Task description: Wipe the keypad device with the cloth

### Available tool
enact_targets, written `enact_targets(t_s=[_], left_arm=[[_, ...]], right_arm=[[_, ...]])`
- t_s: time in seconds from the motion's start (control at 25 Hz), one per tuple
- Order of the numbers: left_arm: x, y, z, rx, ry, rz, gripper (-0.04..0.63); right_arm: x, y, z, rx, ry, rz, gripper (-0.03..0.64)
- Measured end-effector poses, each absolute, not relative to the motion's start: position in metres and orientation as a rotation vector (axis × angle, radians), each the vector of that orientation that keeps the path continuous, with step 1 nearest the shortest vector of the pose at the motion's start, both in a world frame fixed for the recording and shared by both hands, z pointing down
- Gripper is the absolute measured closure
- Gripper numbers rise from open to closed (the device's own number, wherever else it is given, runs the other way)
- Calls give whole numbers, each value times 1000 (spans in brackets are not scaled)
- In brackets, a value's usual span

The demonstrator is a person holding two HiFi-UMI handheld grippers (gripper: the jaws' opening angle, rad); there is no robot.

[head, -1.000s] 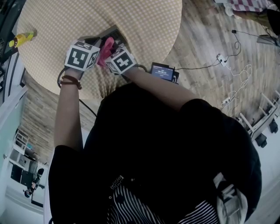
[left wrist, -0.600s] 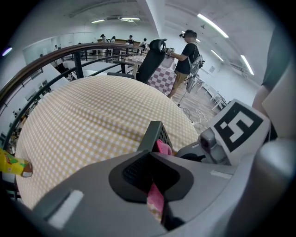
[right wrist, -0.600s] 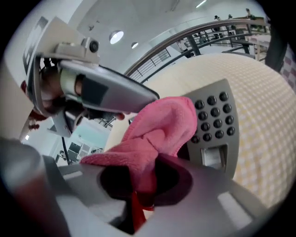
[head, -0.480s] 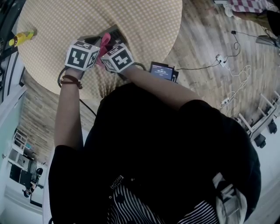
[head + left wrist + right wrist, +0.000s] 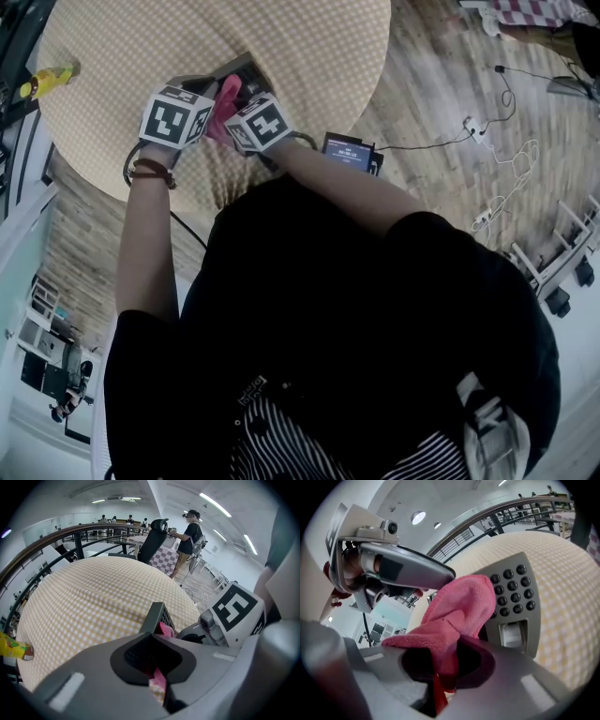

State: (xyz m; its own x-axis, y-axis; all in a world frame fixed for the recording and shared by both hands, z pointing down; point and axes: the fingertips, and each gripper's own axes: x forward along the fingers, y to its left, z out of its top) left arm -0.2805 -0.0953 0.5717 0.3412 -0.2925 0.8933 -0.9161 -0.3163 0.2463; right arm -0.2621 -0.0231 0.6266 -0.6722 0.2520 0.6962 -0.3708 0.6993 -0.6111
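Note:
The grey keypad device (image 5: pixel 516 603) with black buttons stands tilted up on the round checked table (image 5: pixel 141 37). My left gripper (image 5: pixel 152 660) is shut on the device's edge (image 5: pixel 156 616); in the head view it (image 5: pixel 192 91) sits left of the device (image 5: pixel 242 67). My right gripper (image 5: pixel 447 665) is shut on the pink cloth (image 5: pixel 454 613), which lies against the left part of the keypad face. Seen from the head, the cloth (image 5: pixel 228 96) shows between the two marker cubes, with the right gripper (image 5: pixel 242 101) just beside it. The cloth hides the device's left side.
A yellow packet (image 5: pixel 45 82) lies at the table's left edge, also the yellow packet (image 5: pixel 14 648). A small black screen unit (image 5: pixel 349 153) and cables (image 5: pixel 497 187) are on the wooden floor at right. A railing (image 5: pixel 56 536), a black chair (image 5: pixel 154 538) and a standing person (image 5: pixel 191 529) are beyond the table.
The right gripper with the cloth has shifted slightly up-left and then back across the keypad face. The left gripper has held still.

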Motion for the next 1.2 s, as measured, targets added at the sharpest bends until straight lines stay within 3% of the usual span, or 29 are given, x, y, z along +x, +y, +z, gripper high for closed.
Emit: enact_targets(t_s=[0.36, 0.72, 1.2], left_arm=[[-282, -95, 571, 1801, -1087, 978, 594], [-282, -96, 572, 1806, -1082, 978, 594], [-280, -94, 571, 1809, -1076, 981, 594]], right_arm=[[-249, -17, 640, 138, -1989, 1017, 552], [-282, -39, 602, 137, -2102, 1029, 552], [-257, -14, 635, 107, -1984, 1063, 552]])
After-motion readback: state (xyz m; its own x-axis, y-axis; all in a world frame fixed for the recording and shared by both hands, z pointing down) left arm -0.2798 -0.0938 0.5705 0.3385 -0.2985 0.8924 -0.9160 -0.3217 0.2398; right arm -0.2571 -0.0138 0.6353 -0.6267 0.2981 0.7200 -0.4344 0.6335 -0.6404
